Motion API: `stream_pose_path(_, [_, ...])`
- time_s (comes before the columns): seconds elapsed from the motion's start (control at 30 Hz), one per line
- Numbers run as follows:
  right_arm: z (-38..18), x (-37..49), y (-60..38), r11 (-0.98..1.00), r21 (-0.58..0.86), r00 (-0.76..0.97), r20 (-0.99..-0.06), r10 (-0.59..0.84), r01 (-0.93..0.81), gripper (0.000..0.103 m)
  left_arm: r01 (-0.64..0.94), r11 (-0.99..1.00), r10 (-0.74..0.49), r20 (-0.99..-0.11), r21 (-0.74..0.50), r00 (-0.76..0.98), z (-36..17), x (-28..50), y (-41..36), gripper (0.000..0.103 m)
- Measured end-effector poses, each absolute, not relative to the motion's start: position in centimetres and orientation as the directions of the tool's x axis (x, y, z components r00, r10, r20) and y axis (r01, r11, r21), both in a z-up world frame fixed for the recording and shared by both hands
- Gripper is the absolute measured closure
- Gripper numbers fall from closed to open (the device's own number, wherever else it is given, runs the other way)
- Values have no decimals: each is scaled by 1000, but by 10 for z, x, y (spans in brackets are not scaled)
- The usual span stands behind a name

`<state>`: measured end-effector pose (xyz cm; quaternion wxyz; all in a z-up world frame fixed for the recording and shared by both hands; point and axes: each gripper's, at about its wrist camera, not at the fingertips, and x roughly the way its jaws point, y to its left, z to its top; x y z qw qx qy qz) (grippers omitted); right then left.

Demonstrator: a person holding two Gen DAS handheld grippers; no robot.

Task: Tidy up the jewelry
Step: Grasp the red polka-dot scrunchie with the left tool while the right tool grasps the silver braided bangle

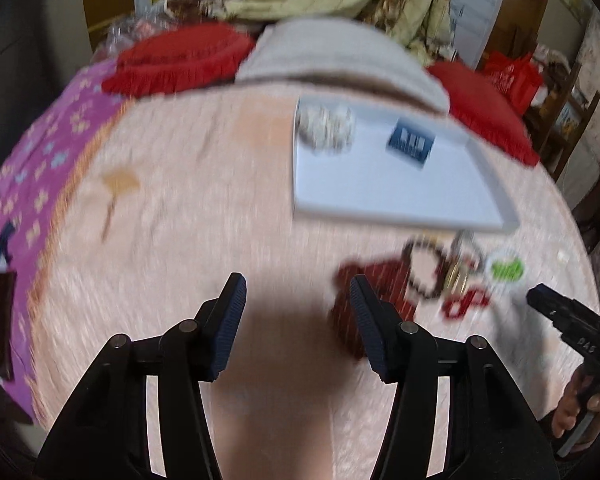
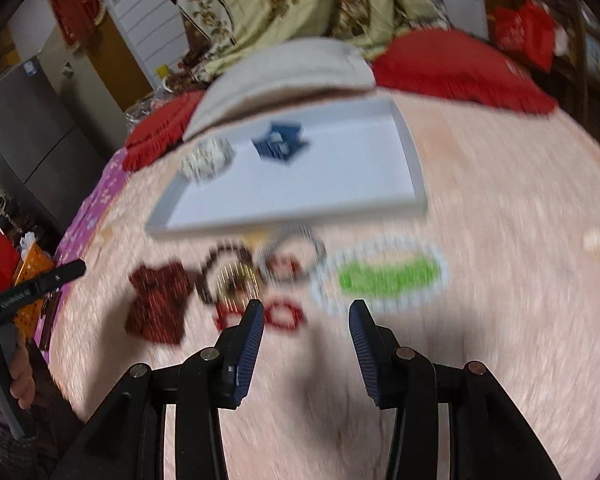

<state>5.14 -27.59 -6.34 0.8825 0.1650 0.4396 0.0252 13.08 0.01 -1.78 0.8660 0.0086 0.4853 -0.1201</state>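
Note:
A white tray [image 2: 404,136] lies on the pink bedspread and holds a white bead bracelet [image 2: 208,158] and a blue box [image 2: 280,144]. In front of it lie a dark red pouch [image 2: 158,300], a dark bead bracelet [image 2: 220,268], a red bead piece [image 2: 280,316], a silver ring chain [image 2: 296,248] and a green bracelet inside a pale bead ring [image 2: 384,276]. My right gripper [image 2: 306,328] is open, just before the red piece. My left gripper [image 1: 298,300] is open and empty, left of the pouch [image 1: 380,280]; the tray [image 1: 380,184] is beyond. Both views are blurred.
A grey folded cloth [image 2: 292,68] and red fringed cushions [image 2: 460,68] lie behind the tray. A purple patterned cover [image 1: 40,152] lies at the left edge with a dark flat object [image 1: 2,320]. The right gripper shows in the left view [image 1: 540,294].

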Motion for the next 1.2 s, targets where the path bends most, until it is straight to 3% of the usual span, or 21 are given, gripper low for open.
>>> stream_pose_path(0.3, [-85, 37, -266, 948, 307, 595, -778, 203, 77, 61, 238, 957, -252, -879, -164, 406, -64, 129, -22, 49])
stream_pose_path(0.63, [-78, 82, -262, 961, 272, 624, -760, 184, 47, 61, 235, 947, -294, -888, -220, 354, -85, 158, -30, 49])
stream_pose_path(0.77, [-81, 114, -263, 976, 215, 615, -775, 144, 43, 61, 260, 946, -282, -884, -193, 372, -86, 162, -38, 49])
stream_pose_path(0.83, [-88, 132, -263, 982, 183, 596, -794, 122, 42, 71, 271, 946, -275, -883, -177, 380, -87, 164, -41, 49])
stream_pose_path(0.9, [-94, 144, -265, 985, 168, 579, -808, 109, 48, 73, 282, 946, -265, -883, -160, 388, -87, 165, -44, 49])
stream_pose_path(1.2, [-104, 161, -250, 999, 48, 572, -820, 33, 12, 74, 317, 944, -231, -867, -91, 441, -92, 167, -61, 49])
